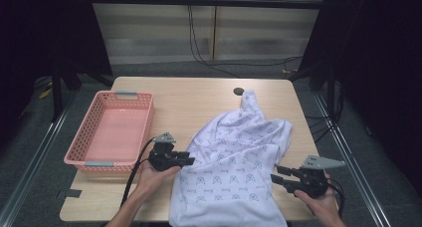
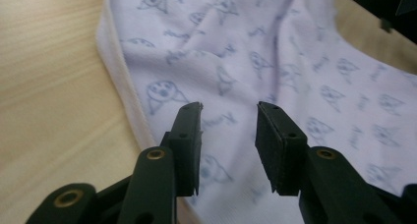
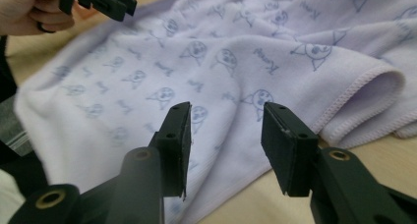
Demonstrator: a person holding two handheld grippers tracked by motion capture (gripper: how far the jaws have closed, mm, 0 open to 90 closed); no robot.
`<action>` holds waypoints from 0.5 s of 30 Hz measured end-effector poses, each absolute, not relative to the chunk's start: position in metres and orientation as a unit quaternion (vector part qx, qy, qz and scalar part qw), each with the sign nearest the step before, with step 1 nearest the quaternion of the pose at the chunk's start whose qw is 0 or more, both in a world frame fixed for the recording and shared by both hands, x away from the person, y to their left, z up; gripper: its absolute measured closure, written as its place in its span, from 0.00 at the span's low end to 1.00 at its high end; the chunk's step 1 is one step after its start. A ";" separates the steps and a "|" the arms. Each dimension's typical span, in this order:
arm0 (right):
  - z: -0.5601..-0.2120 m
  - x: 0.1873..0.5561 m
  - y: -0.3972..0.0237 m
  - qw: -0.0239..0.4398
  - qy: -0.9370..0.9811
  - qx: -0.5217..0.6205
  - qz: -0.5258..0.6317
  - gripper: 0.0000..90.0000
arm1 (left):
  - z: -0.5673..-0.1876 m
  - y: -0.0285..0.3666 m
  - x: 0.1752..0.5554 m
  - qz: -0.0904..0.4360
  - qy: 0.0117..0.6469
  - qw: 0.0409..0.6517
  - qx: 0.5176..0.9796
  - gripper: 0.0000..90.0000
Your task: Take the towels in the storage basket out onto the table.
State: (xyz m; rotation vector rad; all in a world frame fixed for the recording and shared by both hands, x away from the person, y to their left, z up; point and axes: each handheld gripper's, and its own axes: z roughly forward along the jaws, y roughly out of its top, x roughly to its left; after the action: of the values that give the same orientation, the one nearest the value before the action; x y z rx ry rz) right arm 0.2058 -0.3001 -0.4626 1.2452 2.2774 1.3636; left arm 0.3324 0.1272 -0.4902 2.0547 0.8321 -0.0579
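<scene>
A: What step are they working through?

B: I'd judge they are getting ready to take hold of the pale printed garment (image 1: 234, 157), which is lying rumpled across the lower middle of the high view, its bottom hem hanging over the near edge of the wooden table (image 1: 199, 95). The left gripper (image 1: 188, 161) is sitting at the cloth's left edge, and the right gripper (image 1: 276, 176) is pointing at its right edge from the lower right.

A: Are the claws holding anything?

B: No. In the left gripper view the jaws are standing partly apart with the white hem (image 2: 125, 86) just off to the left and nothing pinched. In the right gripper view they are gaping about as wide, hovering over a fold (image 3: 373, 94) of the fabric.

A: So what is the next move calling for?

B: Probably sliding each pair of jaws around one layer of the edge and closing them, so the cloth can be lifted or folded, maybe toward the pink basket (image 1: 82, 142) at the left of the frame.

A: Anything hard to read?

B: The garment's lower part is running off the bottom of the frame, so its full shape is staying unclear. How many layers are lying beneath each claw I cannot tell.
</scene>
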 end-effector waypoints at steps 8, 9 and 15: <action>-0.484 0.258 -0.278 0.113 0.797 0.431 0.407 0.55 | -0.503 0.122 0.337 0.014 0.308 0.401 0.862 0.95; -0.484 0.258 -0.278 0.113 0.797 0.431 0.407 0.55 | -0.503 0.126 0.334 0.008 0.305 0.402 0.863 0.95; -0.495 0.265 -0.268 0.128 0.817 0.419 0.374 0.53 | -0.500 0.143 0.303 -0.001 0.299 0.391 0.871 0.98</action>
State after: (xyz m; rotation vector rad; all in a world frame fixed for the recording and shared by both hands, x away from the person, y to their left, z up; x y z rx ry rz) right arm 0.2649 -0.2677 -0.4945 1.2204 2.3772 1.0890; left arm 0.3026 0.1430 -0.4998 2.2120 0.7598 -0.0027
